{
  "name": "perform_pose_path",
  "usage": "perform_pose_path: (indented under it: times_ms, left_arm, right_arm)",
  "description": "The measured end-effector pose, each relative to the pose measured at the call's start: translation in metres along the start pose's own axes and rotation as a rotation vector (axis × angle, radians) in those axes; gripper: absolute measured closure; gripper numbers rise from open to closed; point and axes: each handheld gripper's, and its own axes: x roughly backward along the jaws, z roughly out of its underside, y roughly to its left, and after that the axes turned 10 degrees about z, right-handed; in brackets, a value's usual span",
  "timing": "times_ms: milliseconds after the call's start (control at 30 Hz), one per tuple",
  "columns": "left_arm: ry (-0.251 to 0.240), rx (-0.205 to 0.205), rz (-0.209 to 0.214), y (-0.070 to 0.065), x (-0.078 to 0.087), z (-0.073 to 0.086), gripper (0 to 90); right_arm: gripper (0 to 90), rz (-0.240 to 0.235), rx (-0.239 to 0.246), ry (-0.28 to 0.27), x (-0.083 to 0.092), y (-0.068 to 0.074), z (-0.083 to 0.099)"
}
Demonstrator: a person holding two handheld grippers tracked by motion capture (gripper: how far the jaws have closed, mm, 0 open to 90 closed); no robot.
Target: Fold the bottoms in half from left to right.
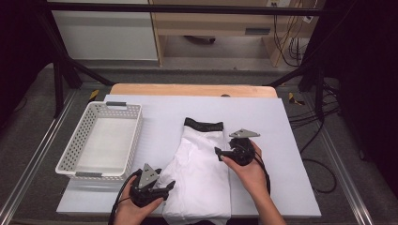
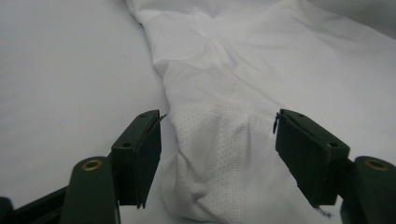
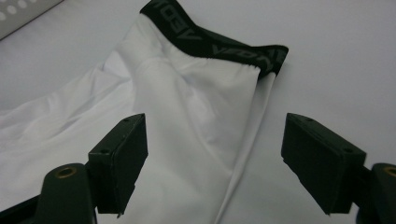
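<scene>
Jaws apart — white garment (image 2: 243, 154) apparently untouched between the left pair.

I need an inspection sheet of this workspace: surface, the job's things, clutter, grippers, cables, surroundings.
Surface: white sheet over a wooden table.
Job's things: white garment with black waistband, lying flat and folded.
Clutter: white perforated basket left of the garment, nothing in it.
Grippers: left gripper at the garment's near left edge, jaws open; right gripper at its right edge, jaws open.
Cables: black cable trailing from the right gripper; more cables on the floor at right.
Surroundings: black frame, cabinet.
</scene>
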Motion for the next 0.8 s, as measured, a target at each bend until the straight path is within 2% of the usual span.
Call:
perform_pose_path:
  times_ms: [167,267,367,467,533,633,800]
  left_arm:
    - [-0.001,-0.004,-0.005,-0.001,0.000,0.000,30.1]
    - [-0.003,-0.003,-0.007,-0.001,0.000,0.000,30.1]
    - [-0.002,-0.005,-0.006,-0.001,0.000,-0.001,29.9]
    - [-0.003,-0.007,-0.009,-0.002,0.000,-0.001,29.9]
    - [-0.002,-0.005,-0.010,-0.002,-0.001,0.000,29.9]
    - [-0.003,-0.007,-0.010,-0.002,-0.001,0.000,29.9]
    - [-0.004,-0.011,-0.010,-0.003,0.000,0.000,30.0]
  right_arm:
    - [26.7,0.022,-0.002,0.000,-0.016,-0.007,-0.019]
    - [35.1,0.035,-0.006,-0.013,-0.023,-0.011,-0.029]
    - [43.3,0.031,-0.033,-0.018,-0.032,-0.013,-0.038]
    - [50.8,0.050,-0.030,-0.012,-0.042,-0.013,-0.044]
    - [55.4,0.061,-0.055,-0.019,-0.049,-0.014,-0.046]
    - [58.4,0.061,-0.089,0.006,-0.062,-0.017,-0.047]
    - [60.3,0.067,-0.081,0.065,-0.076,-0.016,-0.042]
